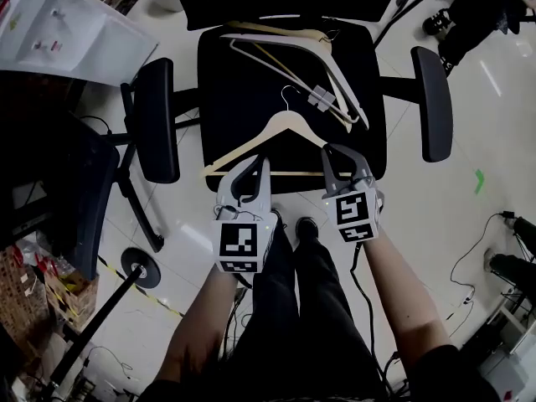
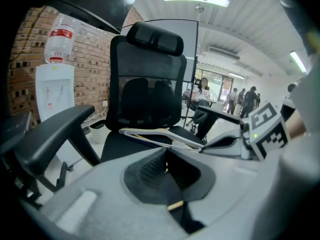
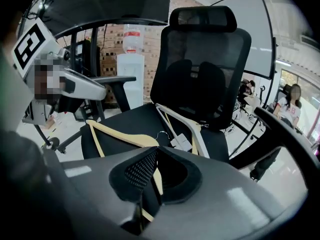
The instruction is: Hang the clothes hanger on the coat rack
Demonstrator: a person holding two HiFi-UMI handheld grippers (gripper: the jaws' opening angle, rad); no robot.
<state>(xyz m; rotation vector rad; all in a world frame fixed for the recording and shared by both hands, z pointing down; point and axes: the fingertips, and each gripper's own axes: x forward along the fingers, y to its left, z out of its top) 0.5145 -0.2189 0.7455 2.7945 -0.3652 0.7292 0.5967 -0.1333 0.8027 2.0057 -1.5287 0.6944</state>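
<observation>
A black office chair (image 1: pixel 243 107) fills the middle of the head view, and its seat carries the task's things. A wooden clothes hanger (image 1: pixel 286 122) lies flat near the seat's front edge, with its metal hook pointing toward the backrest. Behind it lie white hangers (image 1: pixel 276 37) in a loose overlapping pile, one with a tag clipped on.

The left gripper (image 1: pixel 254 170) sits over the wooden hanger's left arm and the right gripper (image 1: pixel 347 159) over its right arm, both angled down at the seat. In each gripper view the dark pads meet, so both grippers are closed. A strip of pale wood shows through the slot below the pads. That looks like the hanger lying under the jaws, not wood pinched between them, and I cannot tell whether the jaws touch it.

No coat rack can be picked out in any view.

The step in hand looks like the reach for the wooden hanger, with the pickup not yet made. The next move probably calls for parting one gripper's jaws, closing them on an arm or the neck, and lifting the hanger clear of the white hangers.
</observation>
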